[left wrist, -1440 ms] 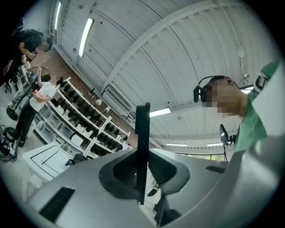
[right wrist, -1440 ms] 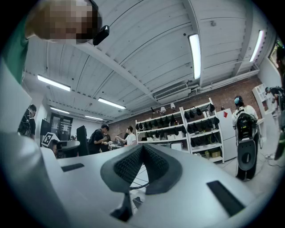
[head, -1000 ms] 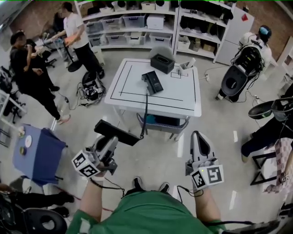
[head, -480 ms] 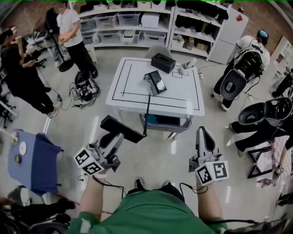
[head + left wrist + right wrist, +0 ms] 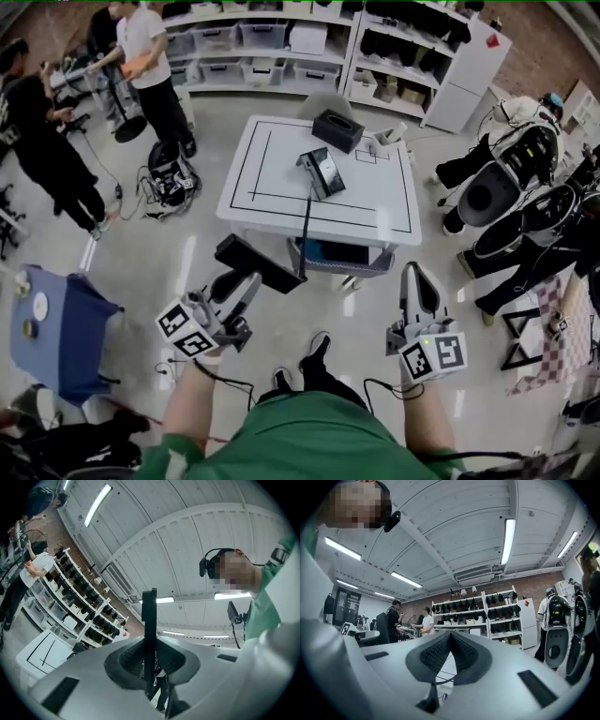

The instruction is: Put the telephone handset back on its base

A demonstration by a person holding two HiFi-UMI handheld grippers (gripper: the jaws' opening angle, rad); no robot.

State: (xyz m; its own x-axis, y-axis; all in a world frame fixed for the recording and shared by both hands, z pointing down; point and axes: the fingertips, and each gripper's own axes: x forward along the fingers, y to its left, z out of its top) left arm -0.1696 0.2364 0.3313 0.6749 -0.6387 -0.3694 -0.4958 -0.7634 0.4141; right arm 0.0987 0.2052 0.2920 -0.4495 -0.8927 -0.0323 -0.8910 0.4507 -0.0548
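Observation:
The black telephone handset [image 5: 258, 263] is held off the floor well short of the white table [image 5: 375, 211], with my left gripper [image 5: 246, 283] shut on it. In the left gripper view the handset [image 5: 150, 630] stands edge-on between the pads of the left gripper [image 5: 149, 660]. Its black cord [image 5: 305, 225] runs up to the telephone base [image 5: 322, 172], which lies on the table's middle. My right gripper [image 5: 417, 277] hangs beside it, apart from everything. In the right gripper view the pads of the right gripper [image 5: 450, 641] meet with nothing between them.
A black box [image 5: 337, 129] and a small white item [image 5: 389, 136] stand at the table's far edge. A blue-covered stand [image 5: 56, 328] is at the left. People [image 5: 155, 70] stand by the back shelves [image 5: 281, 47]; more people and gear [image 5: 511, 187] are at the right.
The view has drifted a little toward the table and one foot has stepped forward. The handset stays in the left gripper; both grippers keep their places. People at the left have moved.

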